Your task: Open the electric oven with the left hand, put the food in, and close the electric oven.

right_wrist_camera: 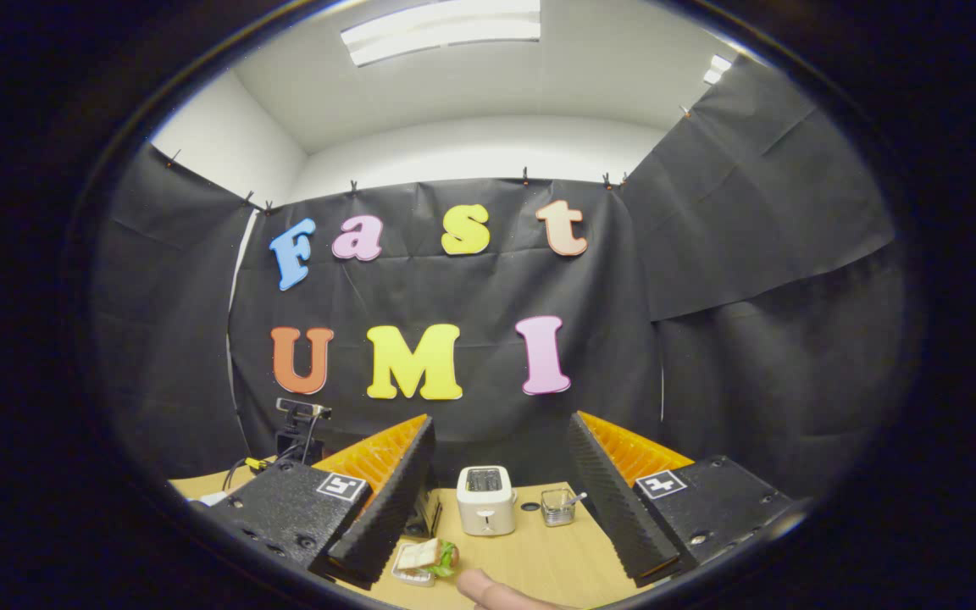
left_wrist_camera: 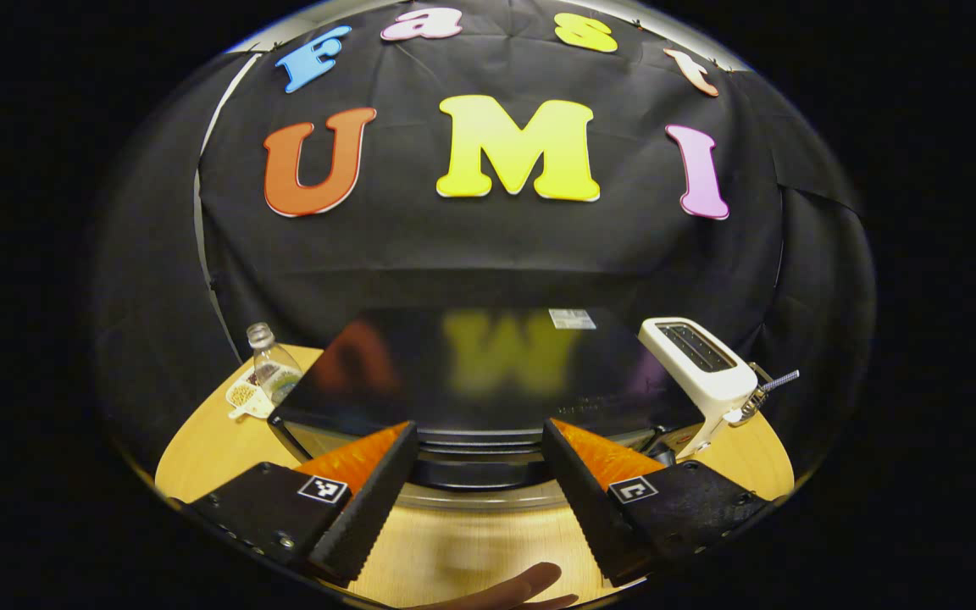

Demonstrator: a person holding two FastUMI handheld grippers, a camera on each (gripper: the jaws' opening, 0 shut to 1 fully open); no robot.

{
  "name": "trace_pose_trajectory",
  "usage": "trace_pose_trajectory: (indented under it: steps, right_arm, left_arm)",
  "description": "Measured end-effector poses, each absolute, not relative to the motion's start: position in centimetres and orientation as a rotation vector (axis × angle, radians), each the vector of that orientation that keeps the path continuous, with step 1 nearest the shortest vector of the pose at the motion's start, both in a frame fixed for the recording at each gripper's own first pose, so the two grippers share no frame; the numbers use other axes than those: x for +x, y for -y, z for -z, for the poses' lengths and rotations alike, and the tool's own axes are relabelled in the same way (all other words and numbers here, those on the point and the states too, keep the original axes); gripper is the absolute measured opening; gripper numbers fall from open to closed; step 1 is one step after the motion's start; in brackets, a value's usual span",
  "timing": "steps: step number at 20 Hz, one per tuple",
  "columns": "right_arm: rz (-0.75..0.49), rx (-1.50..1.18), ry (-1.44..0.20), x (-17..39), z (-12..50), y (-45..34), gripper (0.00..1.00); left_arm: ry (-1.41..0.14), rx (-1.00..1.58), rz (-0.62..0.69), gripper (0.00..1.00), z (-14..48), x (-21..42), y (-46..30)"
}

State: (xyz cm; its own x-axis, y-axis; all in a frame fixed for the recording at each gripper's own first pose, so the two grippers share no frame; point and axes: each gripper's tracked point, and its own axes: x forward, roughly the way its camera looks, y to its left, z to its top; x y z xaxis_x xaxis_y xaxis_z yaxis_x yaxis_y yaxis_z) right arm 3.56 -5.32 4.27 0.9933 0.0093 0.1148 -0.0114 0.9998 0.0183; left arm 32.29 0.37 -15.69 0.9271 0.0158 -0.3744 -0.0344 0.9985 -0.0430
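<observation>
While the oven [left_wrist_camera: 488,381] sat right ahead of the left gripper [left_wrist_camera: 479,474], its glossy dark top spread beyond the tips and its front edge lay between the jaws, which stood wide and held nothing. Whether the door was ajar could not be told from this high angle; a pale curved bar, probably the handle, showed just below the front edge, between the tips. By my judgement the opening step was in hand: the next move called for dropping the jaws lower and forward until the bar sat between them, then closing and pulling down and back.

The food, a sandwich [right_wrist_camera: 429,557] on a small plate, lay on the table [right_wrist_camera: 530,551] just ahead of the right gripper [right_wrist_camera: 496,500], by the tip of its left-side jaw. Those jaws also stood wide and empty.

Room looked fair in front of the oven, where bare wood ran back under the left jaws. A white toaster [left_wrist_camera: 700,364] stood close by the oven, out past the right-side jaw, and a bottle [left_wrist_camera: 272,368] with a small dish [left_wrist_camera: 244,398] stood out past the left-side jaw near the table's rim, so a swinging door or a wide elbow could have clipped them. A small glass cup [right_wrist_camera: 557,506] stood just beside the toaster.
</observation>
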Motion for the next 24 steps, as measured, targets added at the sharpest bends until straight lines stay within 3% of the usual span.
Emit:
trace_pose_trajectory:
  steps: [1, 4, 5, 15, 16, 17, 18, 19, 20, 21, 22, 23, 24]
  right_arm:
    - [-0.004, 0.015, 0.11, 3.6, -4.2, 5.4, 0.9]
    - [0.007, 0.007, 0.115, 3.7, -4.7, 5.4, 0.9]
    - [0.009, 0.005, 0.112, 3.8, -4.6, 5.4, 1.0]
    - [0.003, 0.027, 0.075, 3.4, -3.8, 5.5, 1.0]
    - [0.0, 0.026, 0.074, 3.3, -3.7, 5.4, 0.9]
    - [-0.006, 0.019, 0.075, 3.1, -3.7, 5.2, 1.0]
    - [-0.008, 0.009, 0.072, 3.1, -3.6, 5.1, 0.9]
    - [-0.007, 0.003, 0.068, 3.0, -3.5, 5.0, 1.0]
    - [-0.01, -0.002, 0.066, 2.9, -3.4, 4.9, 1.0]
    - [-0.016, -0.004, 0.065, 2.8, -3.3, 4.8, 0.9]
    - [-0.017, -0.004, 0.064, 2.7, -3.3, 4.8, 0.9]
    - [-0.016, -0.003, 0.065, 2.6, -3.2, 4.9, 1.0]
    - [-0.012, -0.002, 0.064, 2.5, -3.1, 5.1, 0.9]
  left_arm:
    - [-0.388, -0.046, -0.002, 0.96, 15.6, 32.4, 0.0]
    - [-0.415, -0.029, 0.006, 0.98, 16.1, 31.5, 0.3]
    - [-0.421, -0.027, 0.009, 0.97, 16.1, 31.2, 0.4]
    - [-0.473, -0.052, 0.007, 0.98, 18.8, 24.4, 0.7]
    - [-0.48, -0.055, 0.007, 0.98, 19.4, 23.6, 0.7]
    - [-0.485, -0.056, 0.008, 0.98, 19.7, 23.0, 0.7]
    - [-0.487, -0.055, 0.007, 0.98, 20.1, 22.5, 0.7]
    - [-0.483, -0.057, 0.007, 0.97, 20.5, 22.0, 0.8]
    - [-0.482, -0.058, 0.006, 0.97, 21.0, 21.4, 0.8]
    - [-0.486, -0.063, 0.005, 0.87, 21.5, 20.9, 0.8]
    - [-0.494, -0.068, 0.004, 0.95, 22.2, 20.3, 0.8]
    - [-0.504, -0.074, 0.002, 0.95, 22.9, 19.7, 0.8]
    - [-0.519, -0.082, 0.0, 0.95, 23.7, 19.0, 0.9]
